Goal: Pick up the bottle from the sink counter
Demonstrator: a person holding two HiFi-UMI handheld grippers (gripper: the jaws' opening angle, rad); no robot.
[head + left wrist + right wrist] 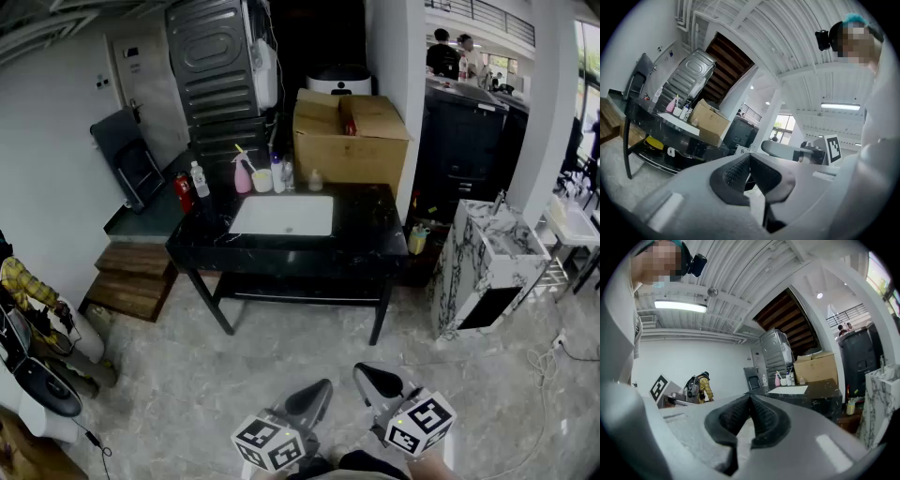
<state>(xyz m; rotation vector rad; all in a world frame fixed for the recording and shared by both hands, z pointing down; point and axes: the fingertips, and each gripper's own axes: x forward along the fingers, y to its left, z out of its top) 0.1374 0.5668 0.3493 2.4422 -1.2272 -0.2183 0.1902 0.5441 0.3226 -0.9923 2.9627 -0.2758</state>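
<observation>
The black sink counter point(366, 242) with a white basin point(281, 216) stands across the floor, well ahead of me. Along its back edge stand a clear bottle with a white cap point(199, 178), a red bottle point(184, 192), a pink spray bottle point(243, 174) and a few small containers. My left gripper point(322, 384) and right gripper point(364, 371) are low at the frame's bottom, far from the counter. In both gripper views the ribbed pads meet, left point(750, 159) and right point(750, 399), with nothing held. The counter also shows small in the left gripper view point(647, 117) and the right gripper view point(820, 390).
A large cardboard box point(349, 131) sits behind the counter's right end. A white marble cabinet point(487, 262) stands to the right, wooden steps point(131, 277) and a folding chair point(131, 159) to the left. A person in a yellow plaid sleeve point(23, 281) is at the far left.
</observation>
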